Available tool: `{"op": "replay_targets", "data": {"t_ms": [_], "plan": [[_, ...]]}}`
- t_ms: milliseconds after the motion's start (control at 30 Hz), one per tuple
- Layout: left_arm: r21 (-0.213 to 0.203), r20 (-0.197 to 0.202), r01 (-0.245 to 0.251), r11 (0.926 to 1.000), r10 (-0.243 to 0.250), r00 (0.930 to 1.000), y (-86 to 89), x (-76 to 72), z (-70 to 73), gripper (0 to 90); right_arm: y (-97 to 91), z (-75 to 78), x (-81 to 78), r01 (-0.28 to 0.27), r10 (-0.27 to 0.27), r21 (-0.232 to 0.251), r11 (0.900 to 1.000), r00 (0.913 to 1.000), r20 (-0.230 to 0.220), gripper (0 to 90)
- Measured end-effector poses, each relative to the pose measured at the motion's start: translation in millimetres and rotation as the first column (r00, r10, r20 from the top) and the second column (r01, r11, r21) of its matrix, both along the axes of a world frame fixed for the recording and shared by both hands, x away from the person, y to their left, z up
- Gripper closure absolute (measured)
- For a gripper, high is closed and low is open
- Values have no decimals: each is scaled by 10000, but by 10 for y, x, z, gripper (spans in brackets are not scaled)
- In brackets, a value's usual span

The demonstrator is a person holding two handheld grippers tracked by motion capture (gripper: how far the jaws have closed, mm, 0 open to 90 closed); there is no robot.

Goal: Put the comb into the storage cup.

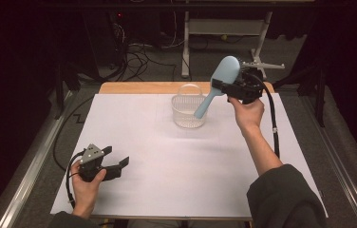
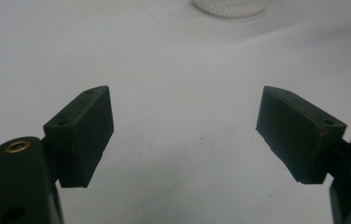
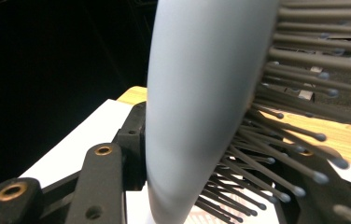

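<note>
**Inspector:** White sheeting covers the table [image 1: 167, 156], with a strip of bare wood along the far edge; dark floor and loose cables lie beyond. State the item in hand.

**Assistant:** One hairbrush [image 1: 218, 83], pale blue plastic. Oval head, smooth rounded back, tapering handle. It is held clear of the table at about one o'clock from centre, head up, handle slanting down toward seven o'clock.

**Inspector:** Where does the handle end?

**Assistant:** Its tip hangs over the rim of a clear mesh basket [image 1: 186, 118], which stands at twelve o'clock on the sheet. Whether it touches the rim, I cannot tell.

**Inspector:** Bristle condition?

**Assistant:** Seen close in the right gripper view, the brush [image 3: 197, 107] carries dark, thin pins with small ball tips, closely set on one face. The blue back is unmarked.

**Inspector:** Right gripper?

**Assistant:** The right gripper [image 1: 231, 88] is clamped on the brush near where head meets handle, one jaw on the back, one among the pins.

**Inspector:** Left gripper?

**Assistant:** The left gripper [image 1: 115, 164] sits low at eight o'clock, jaws spread wide, nothing between them; its own view shows bare sheet between the pads [image 2: 82, 135].
</note>
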State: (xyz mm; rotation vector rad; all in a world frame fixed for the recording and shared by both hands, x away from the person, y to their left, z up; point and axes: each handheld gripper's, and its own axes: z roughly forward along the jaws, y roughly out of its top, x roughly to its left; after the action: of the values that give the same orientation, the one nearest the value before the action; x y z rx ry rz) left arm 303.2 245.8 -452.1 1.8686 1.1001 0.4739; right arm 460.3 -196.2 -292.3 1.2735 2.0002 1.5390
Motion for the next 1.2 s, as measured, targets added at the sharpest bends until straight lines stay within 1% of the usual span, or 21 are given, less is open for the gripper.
{"op": "replay_targets", "data": {"t_ms": [100,167,400,567,633,767,867,1067,1200], "plan": [[9,3,-15,10000,15,10000,-5,1,-2,199,46,-2,14,-26,26,11,10000,10000,66,531],[28,4,20,10000,-20,10000,-8,-1,-2,199,74,0,30,-21,21,-82,10000,10000,91,531],[14,-28,75,10000,-75,10000,-10,1,-2,199,148,14,111,88,-87,-190,9998,10000,40,531],[-27,21,-5,10000,5,10000,-1,1,0,199,213,7,174,136,-136,-73,9999,9999,-6,532],[-44,25,-64,10000,64,10000,5,0,2,198,247,2,196,166,-166,-82,9998,9999,40,531],[-50,4,-12,10000,12,10000,3,0,-1,198,315,-9,248,232,-232,-119,9997,9997,38,531],[-63,-9,24,10000,-24,10000,0,2,-2,198,360,-34,289,307,-307,-120,9995,9995,13,530],[-37,-54,121,9999,-121,9999,-2,7,-7,201,470,-139,373,434,-439,-495,9978,9990,-94,531],[-10,-50,169,9999,-169,9998,-10,6,-9,206,541,-207,416,520,-526,-560,9971,9986,-91,529]]}}
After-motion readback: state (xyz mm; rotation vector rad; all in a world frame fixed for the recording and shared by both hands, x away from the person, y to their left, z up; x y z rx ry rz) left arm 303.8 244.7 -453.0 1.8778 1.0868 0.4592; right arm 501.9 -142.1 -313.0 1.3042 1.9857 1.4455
